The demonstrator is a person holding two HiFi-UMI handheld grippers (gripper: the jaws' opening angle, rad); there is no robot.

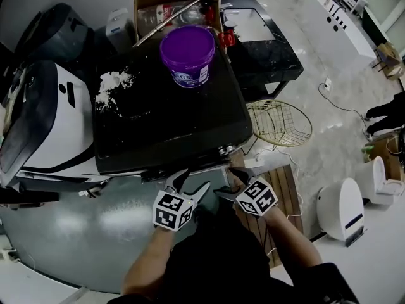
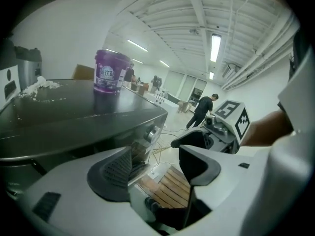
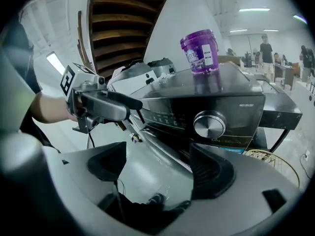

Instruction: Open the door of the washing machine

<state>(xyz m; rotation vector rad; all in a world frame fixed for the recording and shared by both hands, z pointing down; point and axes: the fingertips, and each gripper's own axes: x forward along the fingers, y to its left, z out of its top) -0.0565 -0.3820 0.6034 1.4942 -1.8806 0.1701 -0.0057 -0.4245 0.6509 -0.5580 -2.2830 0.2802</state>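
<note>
The washing machine has a dark flat top and a black control strip with a round knob along its front. Below the strip its glossy grey front panel slopes towards me; I cannot make out a door handle. My left gripper and right gripper hang side by side just in front of the machine's front upper edge, both open with nothing between the jaws. In the left gripper view the left gripper points at the machine's front corner. In the right gripper view the right gripper faces the grey panel.
A purple bucket and spilled white powder sit on the machine's top. A white appliance stands at the left, a cardboard box behind. A wire basket, a slatted wooden board and a white device lie at the right.
</note>
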